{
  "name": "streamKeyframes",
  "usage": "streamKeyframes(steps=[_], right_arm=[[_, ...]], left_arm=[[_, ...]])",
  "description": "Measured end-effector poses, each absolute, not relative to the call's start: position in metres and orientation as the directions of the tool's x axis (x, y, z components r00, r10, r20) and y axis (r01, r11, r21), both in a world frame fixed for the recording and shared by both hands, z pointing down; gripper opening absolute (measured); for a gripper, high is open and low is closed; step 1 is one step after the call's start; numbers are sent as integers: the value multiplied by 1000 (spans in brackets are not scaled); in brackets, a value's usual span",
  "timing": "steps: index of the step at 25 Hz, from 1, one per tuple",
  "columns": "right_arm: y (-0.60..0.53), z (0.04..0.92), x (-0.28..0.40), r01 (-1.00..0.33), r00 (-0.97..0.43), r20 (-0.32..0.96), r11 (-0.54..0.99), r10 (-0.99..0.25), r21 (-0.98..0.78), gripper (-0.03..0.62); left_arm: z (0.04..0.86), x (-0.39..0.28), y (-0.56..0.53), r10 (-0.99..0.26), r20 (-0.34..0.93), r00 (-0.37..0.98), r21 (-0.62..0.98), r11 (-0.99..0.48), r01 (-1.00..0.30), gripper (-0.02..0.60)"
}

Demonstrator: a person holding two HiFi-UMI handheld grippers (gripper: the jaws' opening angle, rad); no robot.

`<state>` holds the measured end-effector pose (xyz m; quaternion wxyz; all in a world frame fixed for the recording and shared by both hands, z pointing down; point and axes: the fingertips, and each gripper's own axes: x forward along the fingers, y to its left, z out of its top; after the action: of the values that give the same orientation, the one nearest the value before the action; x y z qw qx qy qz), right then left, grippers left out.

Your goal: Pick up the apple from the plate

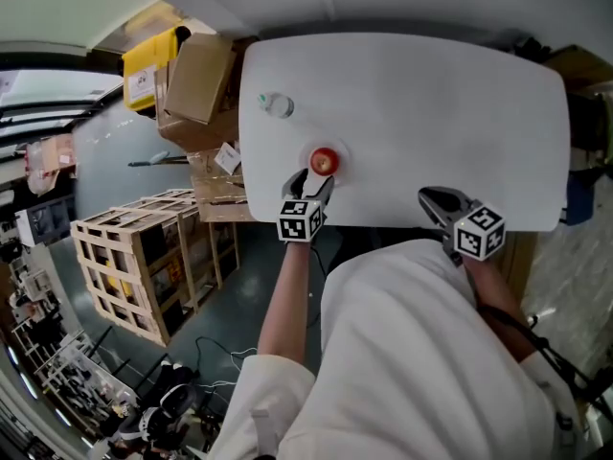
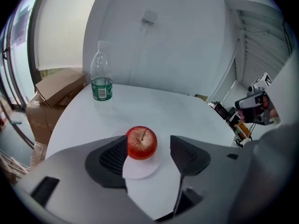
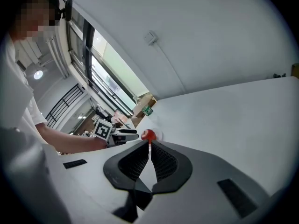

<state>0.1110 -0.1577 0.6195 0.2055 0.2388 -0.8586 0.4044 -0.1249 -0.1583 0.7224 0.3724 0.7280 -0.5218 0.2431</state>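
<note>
A red apple [image 1: 324, 161] [image 2: 141, 142] [image 3: 148, 135] stands stem up on a small white plate [image 2: 140, 171] near the front left of the white table [image 1: 431, 103]. My left gripper [image 1: 312, 183] [image 2: 148, 146] is open, angled down at the plate from the near side. The apple sits between its jaw tips, close against the left-hand one, with a clear gap to the other. My right gripper [image 1: 433, 202] [image 3: 149, 146] hovers at the table's front edge, far right of the apple, its jaws together with nothing between them.
A clear plastic water bottle [image 1: 276, 104] [image 2: 102, 78] stands behind the apple near the table's left edge. Cardboard boxes [image 1: 196, 80] and a wooden crate [image 1: 144, 257] sit on the floor to the left of the table.
</note>
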Motion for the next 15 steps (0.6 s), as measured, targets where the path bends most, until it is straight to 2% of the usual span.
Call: streamKeyframes(steps=[15], right_arm=[[-165,636,122,-580,-796,567,535,-212,-614,38]], left_arm=[[772,-120,-181,-482,828,288,243,-156,-957,375]])
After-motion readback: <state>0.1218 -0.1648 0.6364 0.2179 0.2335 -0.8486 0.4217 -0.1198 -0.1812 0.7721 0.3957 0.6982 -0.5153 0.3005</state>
